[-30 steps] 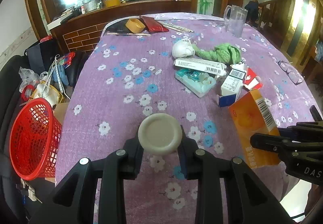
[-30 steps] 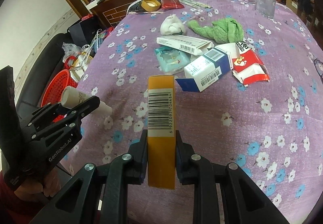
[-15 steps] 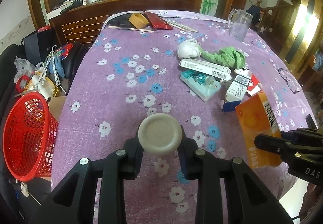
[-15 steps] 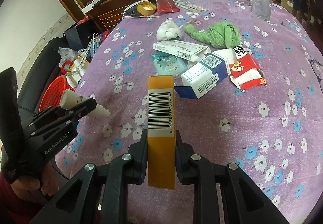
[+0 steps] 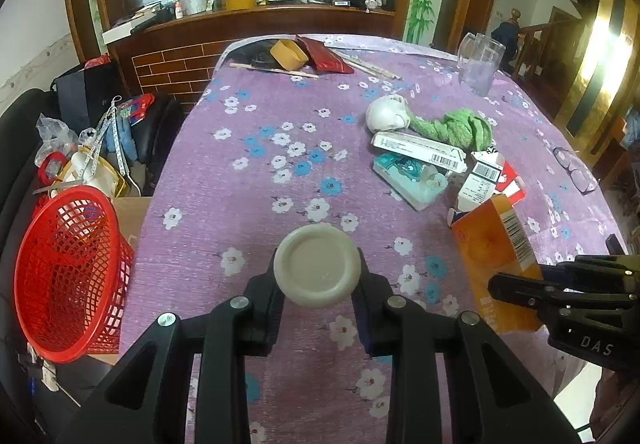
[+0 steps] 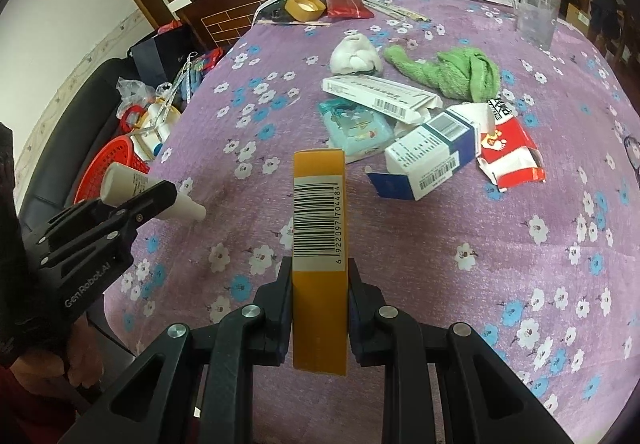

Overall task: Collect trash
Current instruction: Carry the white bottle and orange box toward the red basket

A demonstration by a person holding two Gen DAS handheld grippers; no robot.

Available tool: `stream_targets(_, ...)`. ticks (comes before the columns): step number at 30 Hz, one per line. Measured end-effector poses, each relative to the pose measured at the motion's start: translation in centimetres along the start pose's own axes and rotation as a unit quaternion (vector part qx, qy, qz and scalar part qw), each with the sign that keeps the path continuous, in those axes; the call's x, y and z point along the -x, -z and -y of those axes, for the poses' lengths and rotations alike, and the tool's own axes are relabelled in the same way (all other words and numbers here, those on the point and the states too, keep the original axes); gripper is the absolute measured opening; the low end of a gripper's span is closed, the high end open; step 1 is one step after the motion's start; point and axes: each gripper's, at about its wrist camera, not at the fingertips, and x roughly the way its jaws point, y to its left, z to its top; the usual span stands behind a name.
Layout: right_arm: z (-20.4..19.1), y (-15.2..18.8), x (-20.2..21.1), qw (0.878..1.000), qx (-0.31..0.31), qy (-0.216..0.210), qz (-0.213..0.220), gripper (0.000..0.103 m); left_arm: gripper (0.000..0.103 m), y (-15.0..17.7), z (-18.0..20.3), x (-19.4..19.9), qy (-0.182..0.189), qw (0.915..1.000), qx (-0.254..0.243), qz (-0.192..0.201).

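At the table's [image 5: 248,204] near edge, both grippers hang loaded above the flowered cloth: the left gripper [image 5: 318,296] is clamped on a white tube [image 5: 317,271], seen cap-first, and the right gripper [image 6: 319,306] pinches an orange box [image 6: 319,244] by its narrow sides, barcode up. The red basket [image 5: 66,272] stands off the table's left edge, lower than the top, and looks the likely bin. To do this step well, each load should be carried clear past that edge and brought over the basket's mouth before the jaws part; the left hand, nearer, should go first so the two tools do not cross. Still on the table toward its right side: three cartons (one long white [image 6: 378,97], one blue-and-white [image 6: 430,160], one red [image 6: 510,154]), one teal packet [image 6: 356,130], one white wad [image 6: 354,54], probably paper, one green cloth [image 6: 452,72] and one glass mug [image 6: 536,12] at the far edge.
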Motion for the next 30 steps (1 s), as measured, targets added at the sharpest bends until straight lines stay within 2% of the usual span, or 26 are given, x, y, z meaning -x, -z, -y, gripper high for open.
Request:
stream_targets(11,-2.9,-0.6,-0.2,0.998,0.046,0.045,0.01,0.025,0.029,0.1,-2.2,1.0,-0.005,0.9999,0.01,0.012)
stream_targets(24,-6.4,-1.5,-0.9,0.996,0.078,0.048,0.012,0.025,0.029,0.2,-5.1,2.2,-0.008,0.9993,0.027,0.024)
stream_targets(30,-7.8,-2.2,-1.1,0.996,0.087,0.035,0.012,0.025,0.029,-0.2,-7.3,3.5,-0.013,0.9981,0.047,0.038)
